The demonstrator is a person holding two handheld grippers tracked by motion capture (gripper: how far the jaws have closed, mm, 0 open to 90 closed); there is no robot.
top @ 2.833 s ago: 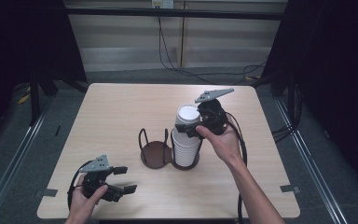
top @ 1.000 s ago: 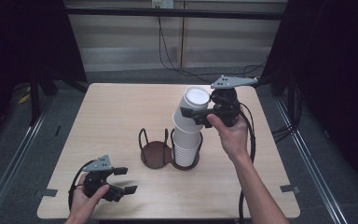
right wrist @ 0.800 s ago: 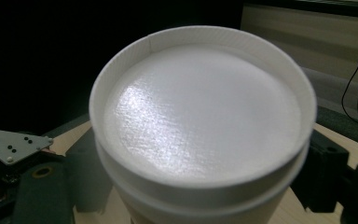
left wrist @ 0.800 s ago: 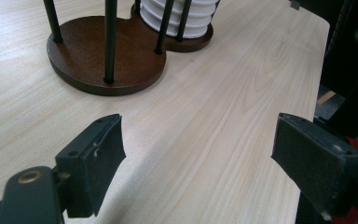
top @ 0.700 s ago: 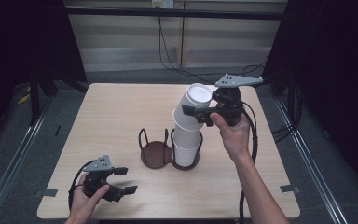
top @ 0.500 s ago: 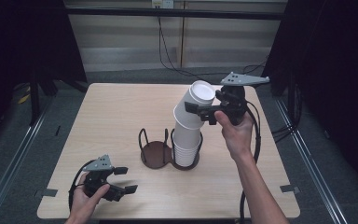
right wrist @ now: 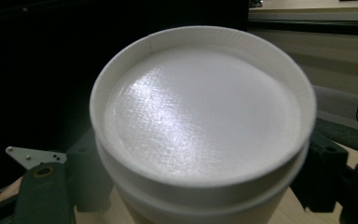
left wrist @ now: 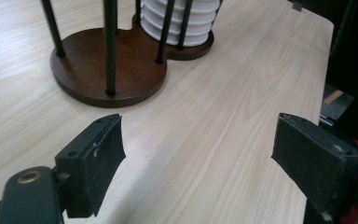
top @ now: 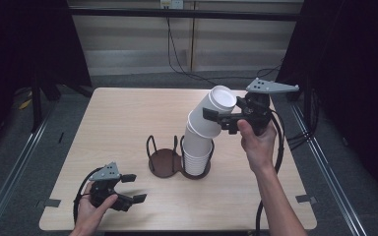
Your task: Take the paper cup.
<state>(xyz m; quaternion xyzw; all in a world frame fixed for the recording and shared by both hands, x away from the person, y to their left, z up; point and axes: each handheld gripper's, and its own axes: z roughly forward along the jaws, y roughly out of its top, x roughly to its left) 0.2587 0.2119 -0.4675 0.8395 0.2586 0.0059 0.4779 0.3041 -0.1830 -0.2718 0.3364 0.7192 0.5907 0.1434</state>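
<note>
Pinching top cups from both sides, right claw tips them off stack in holder. Left claw spread, nothing inside, waiting on table, holder ahead.

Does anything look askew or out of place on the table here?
Yes. The cup stack in the wooden holder bends: its upper cups lean right, gripped by the right gripper, and no longer line up with the lower ones.
</note>
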